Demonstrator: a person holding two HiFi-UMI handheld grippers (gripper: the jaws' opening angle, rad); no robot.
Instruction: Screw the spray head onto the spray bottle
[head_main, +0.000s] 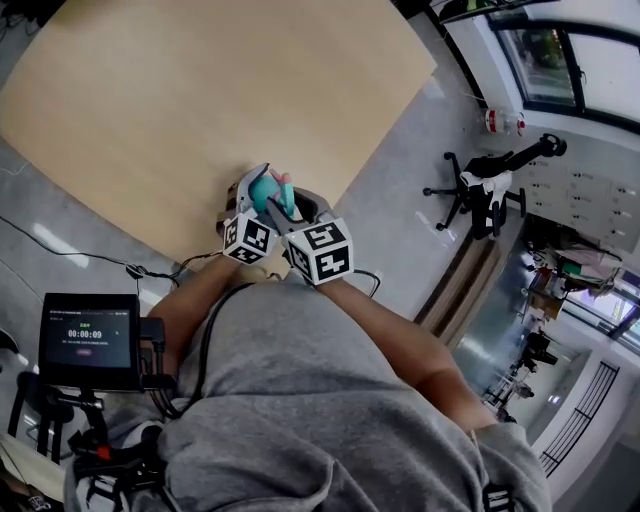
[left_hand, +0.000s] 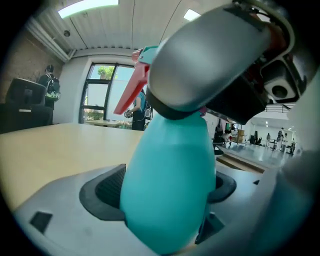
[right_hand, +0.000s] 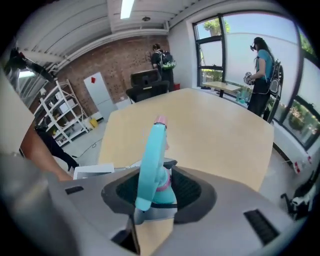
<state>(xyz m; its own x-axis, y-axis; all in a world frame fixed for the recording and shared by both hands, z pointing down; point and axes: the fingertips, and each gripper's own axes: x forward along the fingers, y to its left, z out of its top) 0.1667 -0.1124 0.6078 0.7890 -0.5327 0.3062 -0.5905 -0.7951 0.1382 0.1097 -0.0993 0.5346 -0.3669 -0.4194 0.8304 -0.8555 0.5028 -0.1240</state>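
One spray bottle (left_hand: 170, 185), one spray head (right_hand: 152, 165) and two grippers, over the near edge of one table (head_main: 200, 100).
Left gripper (left_hand: 165, 200) jaws, spread wide, pinch the teal bottle's body; right gripper (right_hand: 157, 192) jaws pinch the spray head at the bottle's neck.

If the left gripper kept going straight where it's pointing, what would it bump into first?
Probably the right gripper, closed on the spray head right ahead. The left gripper already holds the teal spray bottle, and depth is hard to judge.
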